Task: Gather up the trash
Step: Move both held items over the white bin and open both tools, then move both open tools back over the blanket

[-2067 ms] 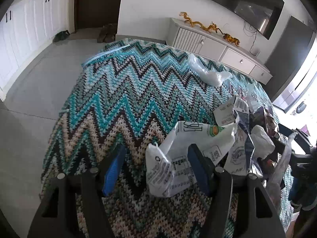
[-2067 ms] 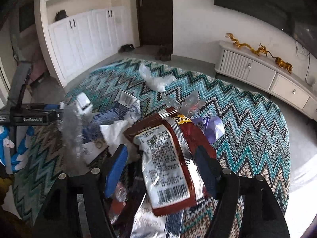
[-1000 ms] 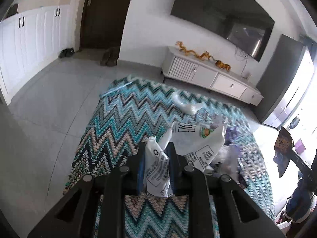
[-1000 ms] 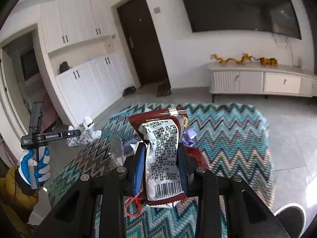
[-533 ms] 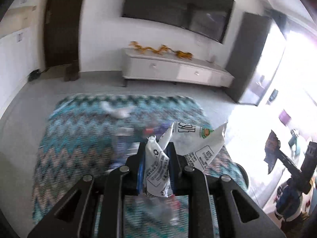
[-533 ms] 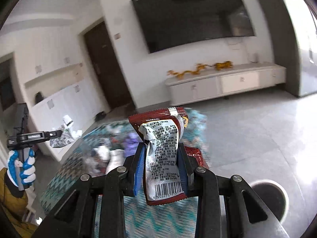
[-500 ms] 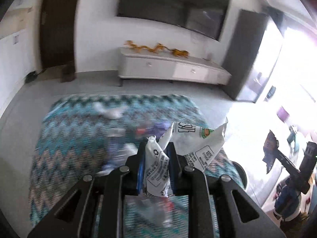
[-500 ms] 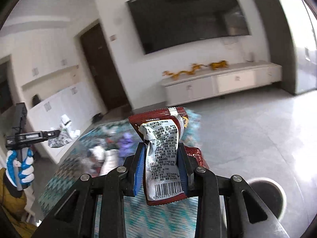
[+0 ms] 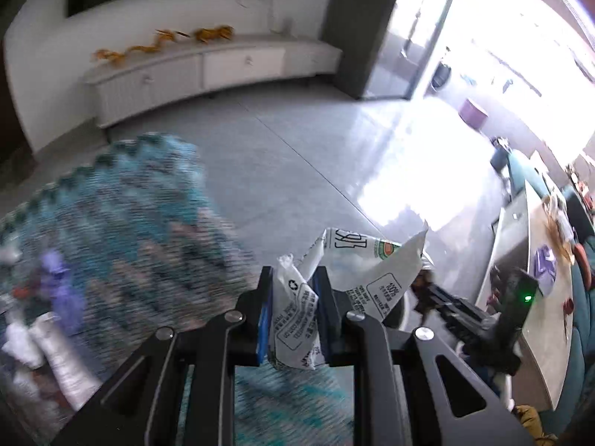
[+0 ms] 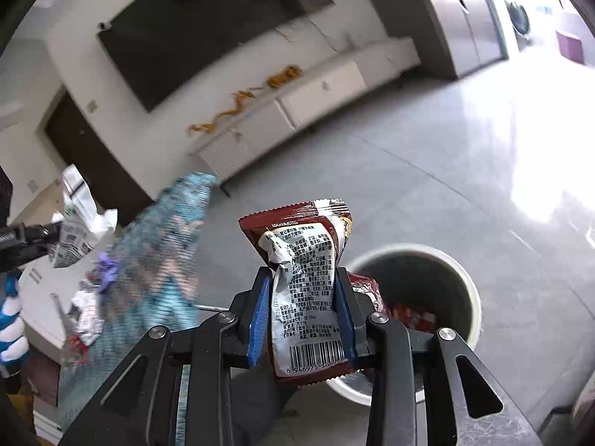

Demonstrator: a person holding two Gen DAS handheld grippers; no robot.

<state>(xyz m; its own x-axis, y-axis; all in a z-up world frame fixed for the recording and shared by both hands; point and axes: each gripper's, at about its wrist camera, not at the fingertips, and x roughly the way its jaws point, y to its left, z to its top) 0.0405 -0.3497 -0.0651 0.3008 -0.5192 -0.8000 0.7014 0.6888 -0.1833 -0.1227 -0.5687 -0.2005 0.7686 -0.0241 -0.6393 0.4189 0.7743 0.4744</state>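
My left gripper [image 9: 293,282] is shut on a crumpled white wrapper [image 9: 357,260] and holds it off the right end of the zigzag-cloth table [image 9: 111,223]. My right gripper [image 10: 303,278] has a red snack wrapper [image 10: 305,245] with a barcode label between its blue pads. Its jaws are opening, and the pads still touch the wrapper. A white round bin [image 10: 409,247] stands on the floor just below and behind that wrapper, with red wrappers inside. In the right wrist view the left gripper [image 10: 48,234] shows at the far left with its white wrapper [image 10: 74,238].
More trash [image 10: 89,304] lies on the cloth, among it a purple piece [image 9: 55,267]. A gloved hand [image 10: 11,319] is at the left edge. A low white cabinet [image 9: 204,63] lines the far wall. Bare grey floor surrounds the bin. A grey counter [image 9: 520,260] stands at right.
Both grippers have swung away from the table to the right, each keeping its wrapper. The bin has come into view under the right gripper, which has dropped lower.
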